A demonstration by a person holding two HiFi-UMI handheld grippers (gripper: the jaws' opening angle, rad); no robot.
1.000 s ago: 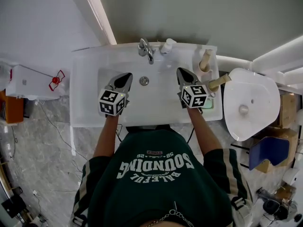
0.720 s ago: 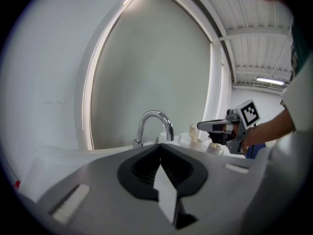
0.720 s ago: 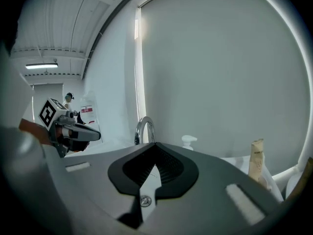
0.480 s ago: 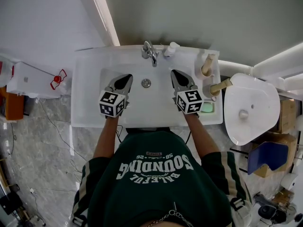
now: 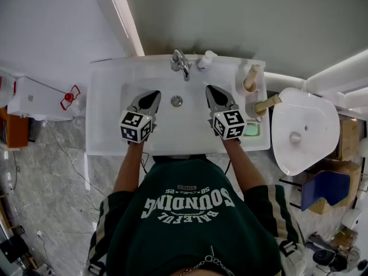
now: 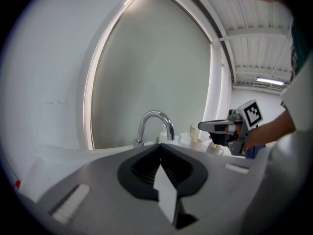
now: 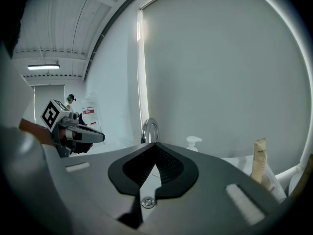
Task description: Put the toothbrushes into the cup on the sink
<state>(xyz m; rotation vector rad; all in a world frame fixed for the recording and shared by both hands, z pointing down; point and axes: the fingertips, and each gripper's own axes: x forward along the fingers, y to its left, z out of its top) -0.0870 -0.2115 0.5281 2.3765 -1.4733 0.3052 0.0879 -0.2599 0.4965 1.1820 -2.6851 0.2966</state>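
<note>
Wood-coloured toothbrush (image 5: 265,103), as it seems, leans in the cup (image 5: 252,110) at the sink's (image 5: 109,96) right side. It is probably light, stiff and a little slippery, so best pinched mid-handle. Left gripper (image 5: 153,95) and right gripper (image 5: 211,92) are closed and empty.

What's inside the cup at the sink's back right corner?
A tan tube-like item stands in the cup, top poking out. Its lower part and anything else inside are hidden by the cup wall.

Two grippers on show, left gripper (image 5: 150,95) and right gripper (image 5: 211,91). One sink (image 5: 106,96), one faucet (image 5: 179,62), one pump bottle (image 5: 205,57). Two cups, rear cup (image 5: 246,85) and front cup (image 5: 252,109), plus one green dish (image 5: 251,130).
</note>
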